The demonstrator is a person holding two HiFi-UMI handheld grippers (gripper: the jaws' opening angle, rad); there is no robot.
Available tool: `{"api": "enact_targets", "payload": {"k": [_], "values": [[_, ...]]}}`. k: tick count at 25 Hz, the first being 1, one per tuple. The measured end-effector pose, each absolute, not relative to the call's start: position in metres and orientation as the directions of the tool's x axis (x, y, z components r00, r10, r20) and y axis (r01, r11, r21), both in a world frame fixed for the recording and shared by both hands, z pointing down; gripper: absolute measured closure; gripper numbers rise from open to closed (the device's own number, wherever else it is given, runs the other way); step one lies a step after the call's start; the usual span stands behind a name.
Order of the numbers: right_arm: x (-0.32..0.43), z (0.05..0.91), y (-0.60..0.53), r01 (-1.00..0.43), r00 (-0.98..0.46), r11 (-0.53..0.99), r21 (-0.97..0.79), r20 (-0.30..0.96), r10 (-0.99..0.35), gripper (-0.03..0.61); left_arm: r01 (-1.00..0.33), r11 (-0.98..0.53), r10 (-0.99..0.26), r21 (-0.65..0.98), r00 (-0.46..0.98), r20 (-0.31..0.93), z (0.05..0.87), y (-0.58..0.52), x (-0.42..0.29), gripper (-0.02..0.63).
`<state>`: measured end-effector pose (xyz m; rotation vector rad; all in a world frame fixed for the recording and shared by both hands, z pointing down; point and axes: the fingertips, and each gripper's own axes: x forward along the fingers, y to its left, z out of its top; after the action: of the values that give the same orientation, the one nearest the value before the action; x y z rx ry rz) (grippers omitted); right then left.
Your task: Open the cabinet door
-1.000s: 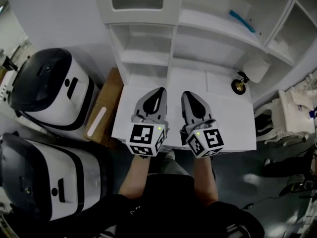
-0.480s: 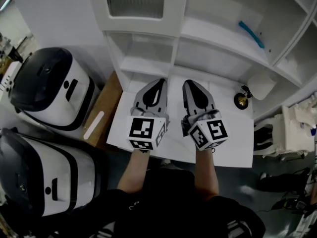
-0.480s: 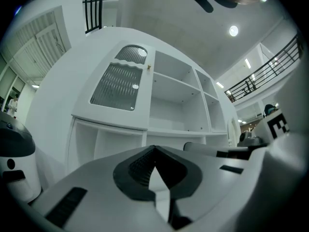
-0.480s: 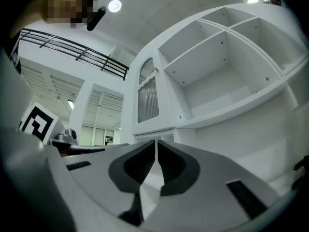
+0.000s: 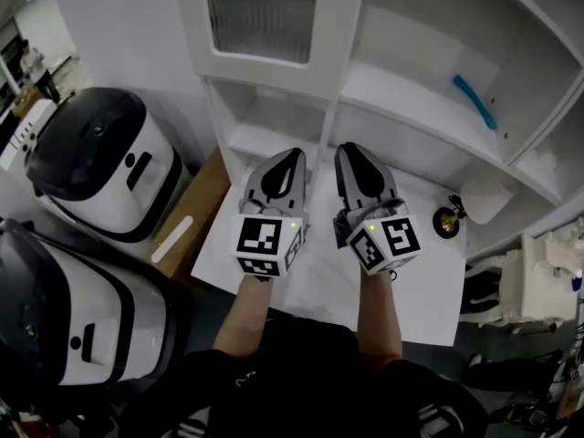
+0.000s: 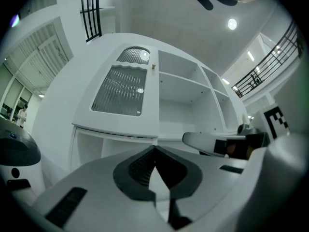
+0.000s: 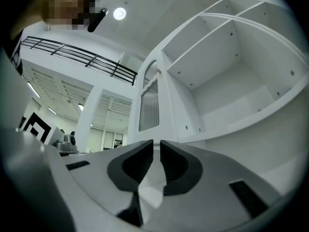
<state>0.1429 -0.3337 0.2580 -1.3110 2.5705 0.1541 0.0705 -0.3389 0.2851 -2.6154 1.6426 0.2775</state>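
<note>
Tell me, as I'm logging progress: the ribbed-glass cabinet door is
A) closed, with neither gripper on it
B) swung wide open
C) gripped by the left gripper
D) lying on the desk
A: the door sits flush in the cabinet, and the left gripper and right gripper are short of it, both empty; the right gripper's jaws have just been opening, nothing between them.

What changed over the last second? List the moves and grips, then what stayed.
The left tool and the right tool both moved forward and up, and their tips now reach the lower shelves. The right tool's jaws have just been opening to a narrow slit, with nothing between them. Unchanged: the left tool is shut and empty, the cabinet door is closed and untouched, and the small lamp has not moved.
</note>
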Motion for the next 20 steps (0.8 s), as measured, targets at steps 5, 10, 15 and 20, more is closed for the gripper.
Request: {"api": "enact_targets", "payload": {"k": [5,10,15,20], "values": [[0.144,0.237,-0.354,-0.799,-0.579,0.602,0.021,-0.302,-0.757,0.493,-0.914,-0.403,-0.905,0.045,0.391,-0.166,0.282,-0.352,0.065,0.603],[0.146,0.223,-0.376,-0.793,-0.586,0.608,0.037,-0.317,-0.746,0.479,-0.928,-0.371,-0.916,0.029,0.361,-0.172,0.276,-0.362,0.06,0.603],[0.131,0.219,-0.39,-0.753,-0.637,0.658,0.026,-0.281,-0.718,0.436,-0.937,-0.349,-0.924,0.02,0.34,-0.172,0.269,-0.374,0.054,0.603],[0.129,0.214,-0.408,-0.781,-0.611,0.624,0.028,-0.241,-0.754,0.423,-0.94,-0.342,-0.928,0.016,0.334,-0.164,0.27,-0.381,0.056,0.603]]}}
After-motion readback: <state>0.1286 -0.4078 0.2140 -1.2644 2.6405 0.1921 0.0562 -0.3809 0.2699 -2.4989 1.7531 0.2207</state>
